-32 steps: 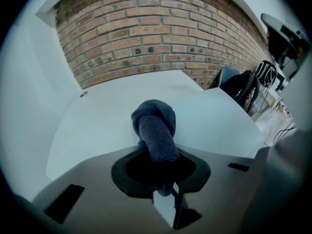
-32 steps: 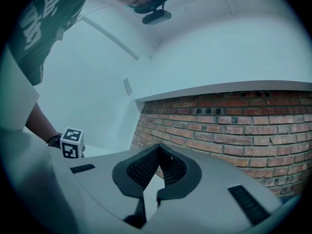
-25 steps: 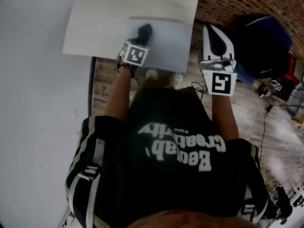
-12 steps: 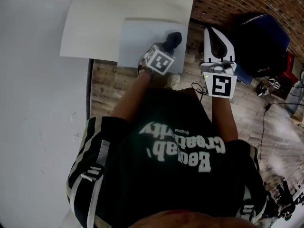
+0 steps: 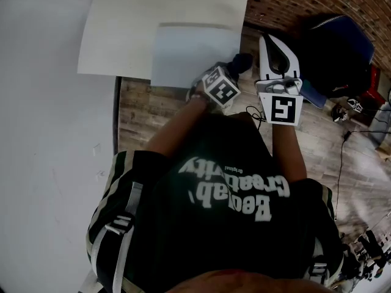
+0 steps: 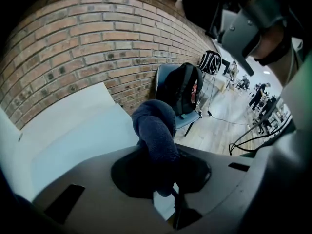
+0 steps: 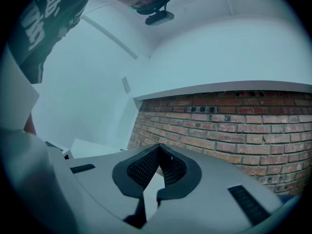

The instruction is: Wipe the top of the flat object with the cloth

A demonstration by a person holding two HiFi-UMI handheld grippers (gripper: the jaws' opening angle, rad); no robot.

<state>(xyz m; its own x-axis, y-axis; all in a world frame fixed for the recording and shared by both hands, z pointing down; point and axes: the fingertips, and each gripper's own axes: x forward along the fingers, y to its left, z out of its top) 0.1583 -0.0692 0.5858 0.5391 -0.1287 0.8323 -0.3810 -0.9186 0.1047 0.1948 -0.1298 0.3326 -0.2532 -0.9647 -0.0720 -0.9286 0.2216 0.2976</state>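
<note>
While the flat object [image 5: 192, 54], a pale sheet, lies on the white table [image 5: 122, 35] with its near edge overhanging the table's front, the cloth [image 5: 239, 61] sits just off the sheet's right-hand near corner, above the wooden floor [image 5: 140, 108]. The left gripper [image 5: 232, 69] pinches this dark blue cloth between its jaws. In the left gripper view the cloth [image 6: 156, 128] bulges out past the left gripper [image 6: 158, 150] as a thick rolled wad, with the sheet [image 6: 92, 140] behind and to the left of it. Whether cloth and sheet touch cannot be told.

The right gripper [image 5: 273, 47] is held apart to the right, beside the table's end. Its own view shows the right gripper [image 7: 157, 155] with the ribbed pads pressed together at the tips and nothing between them.

Only the left gripper view shows a blue chair [image 6: 187, 118] carrying a dark backpack [image 6: 183, 89], set against the brick wall [image 6: 97, 43]. The right gripper view points upward at white ceiling and more brick wall [image 7: 234, 116]. Only the head view shows both marker cubes and a thin cable [image 5: 339, 163] trailing over the floor.

White lettering crosses the person's dark shirt [image 5: 226, 188], upside-down in the head view. A small word seems to read "Original"; the large words are too unclear to read with certainty.
</note>
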